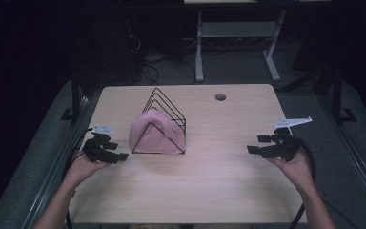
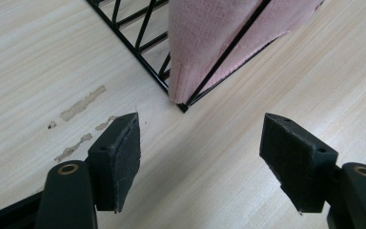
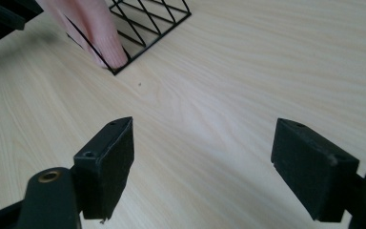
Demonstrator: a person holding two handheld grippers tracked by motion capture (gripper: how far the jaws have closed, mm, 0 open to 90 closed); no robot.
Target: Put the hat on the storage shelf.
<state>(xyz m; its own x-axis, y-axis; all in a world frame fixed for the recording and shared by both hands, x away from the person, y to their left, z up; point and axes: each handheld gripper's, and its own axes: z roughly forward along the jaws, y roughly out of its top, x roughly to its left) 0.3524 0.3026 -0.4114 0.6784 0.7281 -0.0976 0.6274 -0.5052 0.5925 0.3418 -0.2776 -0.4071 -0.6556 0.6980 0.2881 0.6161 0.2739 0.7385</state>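
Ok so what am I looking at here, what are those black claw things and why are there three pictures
A person sits at a wooden table holding a hand tool in each hand: a two-jaw gripper. The high view looks down from above: the left gripper is at the left, the right gripper at the right. The other two pictures come from small cameras riding on each tool, looking along its black jaws. On the table stands a black wire rack with a pink cloth tucked into it. Both grippers are open and hold nothing; the left one points at the rack's corner, the right one at bare wood.
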